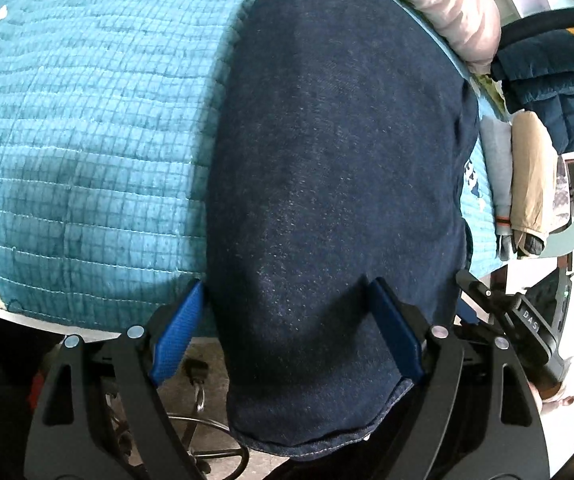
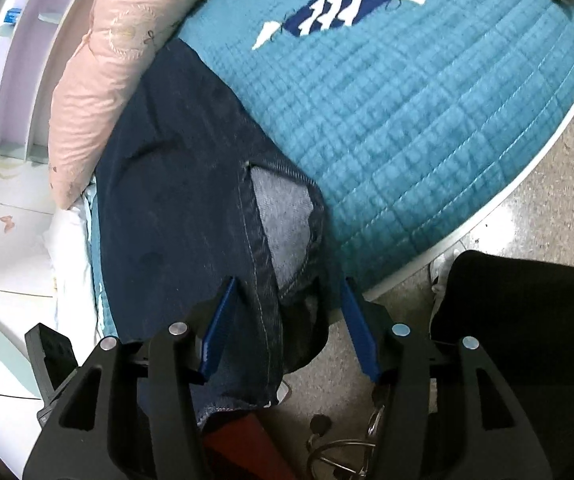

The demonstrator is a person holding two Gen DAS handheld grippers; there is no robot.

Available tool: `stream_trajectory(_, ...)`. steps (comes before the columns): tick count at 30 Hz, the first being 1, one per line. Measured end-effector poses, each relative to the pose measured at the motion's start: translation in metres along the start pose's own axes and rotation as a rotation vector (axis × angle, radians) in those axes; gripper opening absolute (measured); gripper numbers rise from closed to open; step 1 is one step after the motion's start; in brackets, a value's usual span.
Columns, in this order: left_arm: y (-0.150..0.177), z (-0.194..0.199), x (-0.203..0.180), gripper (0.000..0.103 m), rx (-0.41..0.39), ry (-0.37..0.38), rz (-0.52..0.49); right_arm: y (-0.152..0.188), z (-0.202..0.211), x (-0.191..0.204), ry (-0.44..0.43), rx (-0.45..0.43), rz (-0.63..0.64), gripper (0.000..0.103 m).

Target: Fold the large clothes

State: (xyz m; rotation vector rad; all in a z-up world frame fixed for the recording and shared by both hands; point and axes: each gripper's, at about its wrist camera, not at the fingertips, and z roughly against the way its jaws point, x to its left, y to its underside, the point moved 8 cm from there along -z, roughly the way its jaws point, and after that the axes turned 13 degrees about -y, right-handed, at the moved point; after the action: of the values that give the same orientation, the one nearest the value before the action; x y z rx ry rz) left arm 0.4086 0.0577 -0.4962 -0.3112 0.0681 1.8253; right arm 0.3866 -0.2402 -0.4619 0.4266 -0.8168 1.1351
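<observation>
- The dark jeans (image 1: 327,160) lie on the teal quilt (image 1: 87,140), long axis running away from both grippers.
- The left gripper (image 1: 287,320) straddles the hem, jaws spread.
- The right gripper (image 2: 287,320) straddles the fly end, jaws parted, not pinching.

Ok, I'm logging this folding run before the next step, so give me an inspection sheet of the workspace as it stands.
Surface: teal quilt on a bed, with a blue and white fish pattern.
Job's things: dark jeans lie along the quilt, one end hanging over the near edge; lighter inside shows at an opening in the right wrist view.
Clutter: pink pillow; folded clothes by the far edge.
Grippers: left gripper open, fingers either side of the jeans end; right gripper open around the jeans.
Cables: metal rings and a cord on the floor.
Surroundings: speckled floor, white shelving.
</observation>
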Motion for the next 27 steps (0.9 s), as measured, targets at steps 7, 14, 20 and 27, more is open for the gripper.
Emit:
stream_trajectory(7, 0.003, -0.002, -0.001, 0.083, 0.01, 0.015, 0.011, 0.008, -0.017, -0.004, -0.05, 0.045, -0.063, 0.052)
stream_trajectory(14, 0.004, -0.002, -0.004, 0.083, 0.017, 0.025, -0.007, 0.009, -0.022, -0.006, -0.102, 0.061, -0.114, 0.057)
stream_trajectory(20, 0.012, -0.006, -0.009, 0.083, 0.081, 0.063, 0.002, 0.014, -0.021, 0.016, -0.19, 0.065, -0.101, 0.053)
stream_trajectory(27, 0.027, -0.01, -0.012, 0.083, 0.13, 0.084, 0.005, 0.012, -0.031, 0.009, -0.181, 0.066, -0.146, 0.053)
